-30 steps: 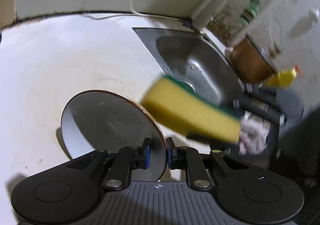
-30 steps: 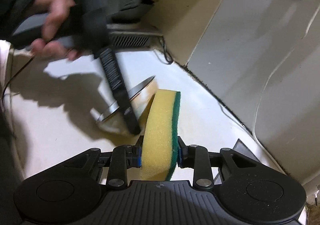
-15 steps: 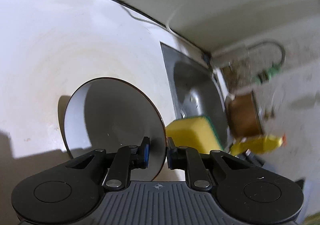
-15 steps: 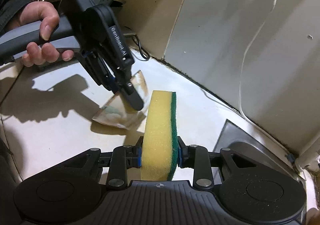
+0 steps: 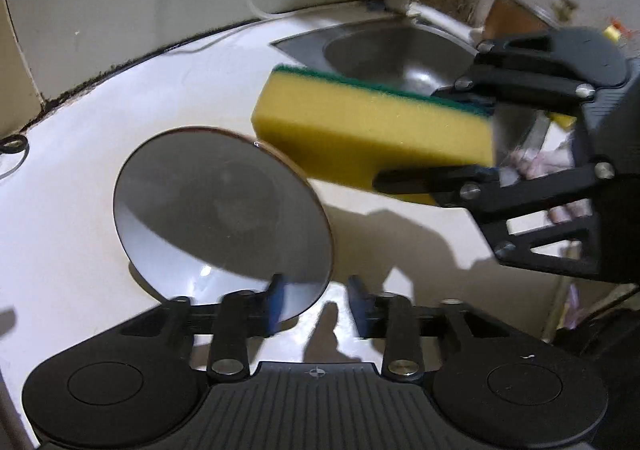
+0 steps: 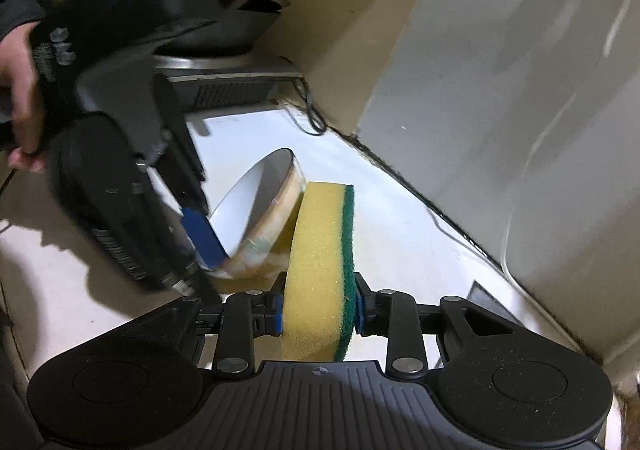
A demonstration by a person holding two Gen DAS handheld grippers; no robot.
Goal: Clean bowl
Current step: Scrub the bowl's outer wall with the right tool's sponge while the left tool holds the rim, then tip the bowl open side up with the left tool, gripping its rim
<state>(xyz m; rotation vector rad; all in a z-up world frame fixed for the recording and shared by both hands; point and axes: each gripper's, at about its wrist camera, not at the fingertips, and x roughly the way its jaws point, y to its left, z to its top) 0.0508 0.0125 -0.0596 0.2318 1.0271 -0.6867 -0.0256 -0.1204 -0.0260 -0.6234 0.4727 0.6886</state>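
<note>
A bowl with a grey-white inside and a brown rim stands tilted on the white counter. My left gripper is open; the bowl's rim lies by its left finger and the right finger stands clear. In the right wrist view the bowl rests on its side beside the left gripper's blue pad. My right gripper is shut on a yellow sponge with a green scouring side. The sponge touches the bowl's outer rim.
A steel sink is set in the counter at the back right, with a tap and a brown pot behind it. A wall runs along the counter's far edge. A dark appliance and a cable lie at the counter's far end.
My left gripper's fingers have spread apart and let go of the bowl's rim. The sponge has moved up against the bowl's edge. The left view has swung back towards the sink.
</note>
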